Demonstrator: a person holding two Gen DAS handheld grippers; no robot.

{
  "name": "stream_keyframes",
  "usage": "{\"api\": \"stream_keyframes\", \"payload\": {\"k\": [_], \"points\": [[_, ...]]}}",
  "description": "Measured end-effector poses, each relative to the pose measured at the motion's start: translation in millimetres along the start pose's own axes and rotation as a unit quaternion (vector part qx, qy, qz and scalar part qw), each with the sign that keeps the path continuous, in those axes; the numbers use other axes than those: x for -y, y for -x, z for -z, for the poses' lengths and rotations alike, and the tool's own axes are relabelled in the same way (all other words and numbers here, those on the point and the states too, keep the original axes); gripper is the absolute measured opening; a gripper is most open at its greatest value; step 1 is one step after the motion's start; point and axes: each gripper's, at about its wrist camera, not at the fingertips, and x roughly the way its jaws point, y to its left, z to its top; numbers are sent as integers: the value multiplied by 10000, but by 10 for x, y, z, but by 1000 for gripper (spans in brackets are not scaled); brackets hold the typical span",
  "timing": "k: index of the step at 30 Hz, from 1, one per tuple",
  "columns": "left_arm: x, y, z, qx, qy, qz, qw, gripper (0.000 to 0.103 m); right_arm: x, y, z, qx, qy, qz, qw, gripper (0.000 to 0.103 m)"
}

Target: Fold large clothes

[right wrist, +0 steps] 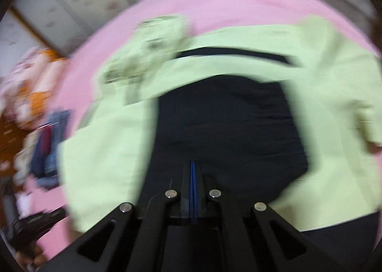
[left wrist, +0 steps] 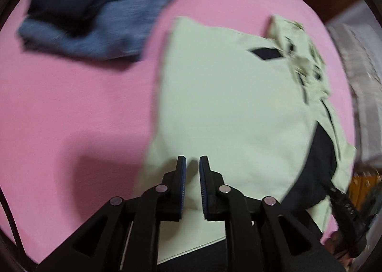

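The pale green jacket with a dark navy lining lies spread on the pink bedsheet, one panel already laid over, the lining showing down the middle in your right wrist view. Judge it as soft, light cloth that drapes and slides on itself; the lining looks slicker than the shell, so a pinch on lining alone may slip. Take hold at a hem or a front edge where shell and lining meet, not in the flat of a panel.

Your left gripper hangs over the near green hem with a narrow gap between its blue pads, and nothing is caught in it. Your right gripper is clenched tight over the navy lining, pads pressed together; no cloth shows between them.

The printed, crumpled collar end lies at the far right and will likely need smoothing. To the far left sits a folded pile, a navy and red garment on blue denim, well apart from the jacket, so you have bare sheet between them for swinging a panel over. At the right the bed edge is near; keep folds inward
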Motion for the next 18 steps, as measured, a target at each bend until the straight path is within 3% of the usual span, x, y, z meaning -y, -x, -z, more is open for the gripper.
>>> {"api": "stream_keyframes", "payload": {"k": [3,6,12,15,18], "points": [[327,-234,-185,-75,-453,-15,9989,10,-353,-233,23,-319,277,-798,9959,0],[541,-480,-301,-73,-752,-90,9971,10,-719,-561,62,-664,449,-1058,9911,0],[672,-685,-687,372,-1005,-220,9940,10,-962,-1020,-130,-572,722,-846,9921,0],[622,-634,-903,673,-1107,-165,9914,10,-719,-942,-276,-257,530,-659,9961,0],[464,-539,-1191,1190,-892,-695,9864,10,-368,-822,-509,94,188,-418,9989,0]]}}
